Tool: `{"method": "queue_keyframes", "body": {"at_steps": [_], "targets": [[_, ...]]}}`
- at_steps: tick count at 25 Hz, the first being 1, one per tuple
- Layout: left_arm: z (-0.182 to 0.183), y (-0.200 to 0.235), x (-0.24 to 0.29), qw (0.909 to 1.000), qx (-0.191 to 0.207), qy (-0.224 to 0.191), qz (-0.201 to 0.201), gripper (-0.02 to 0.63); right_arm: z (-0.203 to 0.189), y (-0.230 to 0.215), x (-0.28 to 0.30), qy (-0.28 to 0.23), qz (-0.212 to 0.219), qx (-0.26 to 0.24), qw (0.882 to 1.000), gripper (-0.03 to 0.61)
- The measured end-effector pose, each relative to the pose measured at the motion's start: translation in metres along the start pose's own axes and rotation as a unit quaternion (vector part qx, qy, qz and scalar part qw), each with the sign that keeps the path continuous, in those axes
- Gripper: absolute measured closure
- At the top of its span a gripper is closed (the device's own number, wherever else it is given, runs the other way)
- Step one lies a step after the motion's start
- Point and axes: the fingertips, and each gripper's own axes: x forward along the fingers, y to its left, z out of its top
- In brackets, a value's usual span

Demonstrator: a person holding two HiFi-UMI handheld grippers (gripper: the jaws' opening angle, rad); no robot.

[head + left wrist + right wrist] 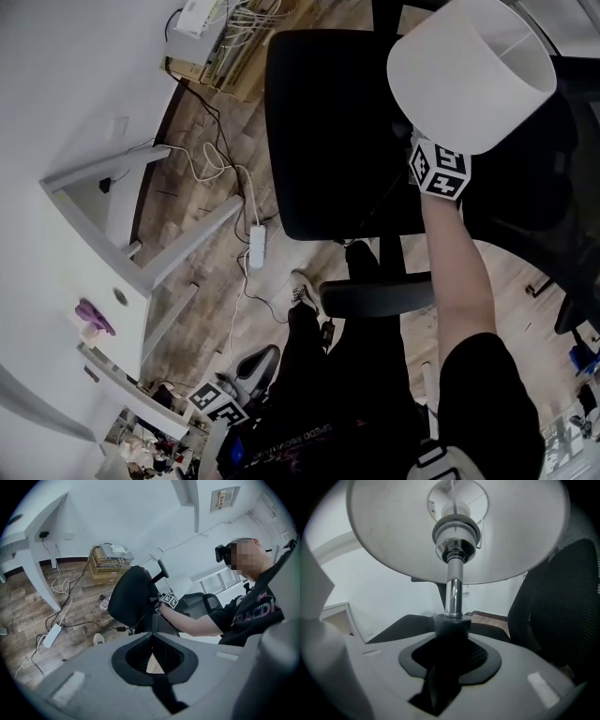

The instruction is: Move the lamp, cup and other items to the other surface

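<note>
Gripping the lamp (469, 70) by its chrome stem, the right tool (451, 623) holds it, shade uppermost, at the upper right of the head view, in front of a black office chair (328, 141). The left tool (151, 639), at lower left, has its jaw tips together with nothing between them.

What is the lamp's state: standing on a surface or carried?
Carried: the right gripper is shut on the lamp's stem, holding it over the black chair; no supporting surface shows.
</note>
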Motion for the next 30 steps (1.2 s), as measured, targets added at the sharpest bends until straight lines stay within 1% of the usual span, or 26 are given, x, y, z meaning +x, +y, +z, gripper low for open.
{"method": "queue_keyframes", "body": {"at_steps": [3, 6, 9, 11, 14, 18, 20, 25, 27, 30], "targets": [[-0.004, 0.002, 0.003, 1.0000, 0.002, 0.005, 0.001, 0.615, 0.004, 0.000, -0.005, -0.018, 0.000, 0.000, 1.000, 0.445], [-0.006, 0.002, 0.005, 1.0000, -0.002, 0.005, -0.001, 0.615, -0.003, 0.001, -0.012, -0.020, 0.000, -0.007, 1.000, 0.443], [-0.007, 0.000, 0.008, 0.9999, -0.003, 0.004, -0.009, 0.615, -0.009, -0.002, -0.018, -0.027, -0.003, 0.000, 1.000, 0.442], [-0.008, 0.000, 0.008, 0.9999, -0.004, 0.003, -0.012, 0.615, -0.009, -0.004, -0.017, -0.024, -0.008, 0.002, 1.000, 0.439], [-0.008, 0.002, 0.010, 0.9999, -0.009, -0.001, -0.013, 0.615, -0.013, -0.008, -0.014, -0.015, -0.015, -0.011, 1.000, 0.426], [-0.010, 0.005, 0.013, 0.9997, -0.014, -0.002, -0.018, 0.615, -0.026, -0.008, -0.014, 0.006, -0.009, -0.041, 0.999, 0.394], [-0.011, 0.006, 0.015, 0.9997, -0.014, -0.003, -0.022, 0.615, -0.035, -0.007, -0.015, 0.018, -0.003, -0.057, 0.998, 0.359], [-0.005, 0.002, 0.017, 0.9994, -0.009, -0.011, -0.033, 0.615, -0.047, -0.007, -0.023, 0.059, 0.013, -0.076, 0.995, 0.301], [-0.002, 0.000, 0.016, 0.9991, -0.007, -0.017, -0.038, 0.615, -0.051, -0.009, -0.027, 0.077, 0.014, -0.069, 0.995, 0.281], [0.003, -0.003, 0.016, 0.9987, -0.002, -0.025, -0.043, 0.615, -0.057, -0.018, -0.032, 0.094, 0.014, -0.031, 0.995, 0.264]]}}
